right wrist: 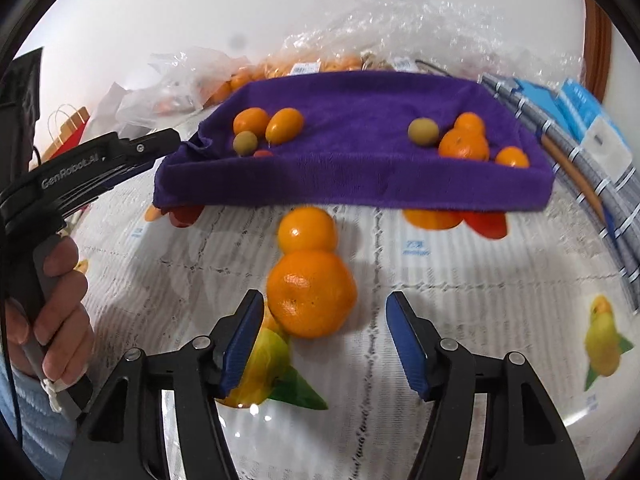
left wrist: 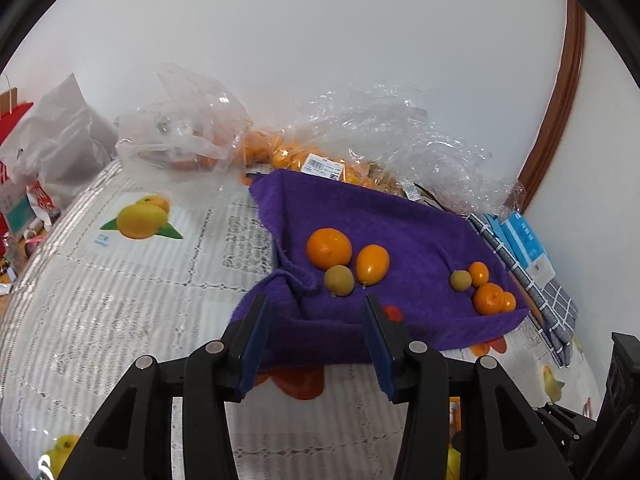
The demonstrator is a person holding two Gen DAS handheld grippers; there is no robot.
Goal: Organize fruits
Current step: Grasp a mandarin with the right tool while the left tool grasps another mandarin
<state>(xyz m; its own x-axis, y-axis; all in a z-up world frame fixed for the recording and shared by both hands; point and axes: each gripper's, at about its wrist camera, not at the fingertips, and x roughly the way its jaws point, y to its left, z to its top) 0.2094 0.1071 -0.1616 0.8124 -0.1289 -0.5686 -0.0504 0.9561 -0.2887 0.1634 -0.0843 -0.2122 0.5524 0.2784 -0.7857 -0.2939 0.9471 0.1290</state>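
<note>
Blue-padded, your right gripper (right wrist: 320, 344) stood wide at bottom centre, holding nothing; a large mandarin (right wrist: 311, 294) sat between its fingertips on the tablecloth (right wrist: 480, 288), touching a smaller orange (right wrist: 307, 229) just above it; across the upper frame lay the purple towel (right wrist: 360, 176), three fruits grouped at its left (right wrist: 266, 128), four at its right (right wrist: 464, 140); in the left wrist view your left gripper (left wrist: 316, 344) was spread wide too, empty, over the towel's near edge; plastic bags (left wrist: 360, 136) of fruit sat behind, upper centre.
</note>
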